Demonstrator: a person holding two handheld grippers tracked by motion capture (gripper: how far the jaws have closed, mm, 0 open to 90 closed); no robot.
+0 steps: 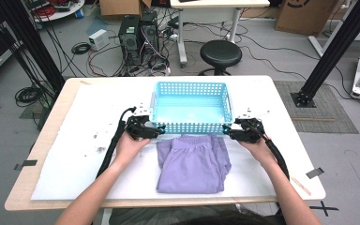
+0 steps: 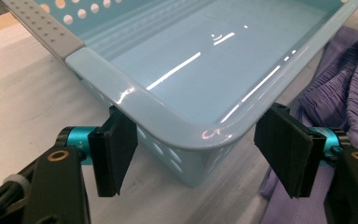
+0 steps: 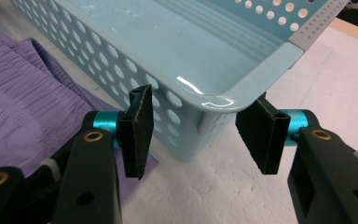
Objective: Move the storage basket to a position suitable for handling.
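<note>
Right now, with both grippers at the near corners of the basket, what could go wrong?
1. Each gripper, left and right, straddles a rounded corner of the basket with open jaws; closing there, the pads could slip off the curve.
2. The purple shorts lie against the basket's near wall, so a jaw might snag the fabric and drag it along.

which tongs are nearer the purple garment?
Left, narrowly. The left tongs straddle the basket's near-left corner, one pad over the purple garment. The right tongs straddle the near-right corner beside it.
</note>
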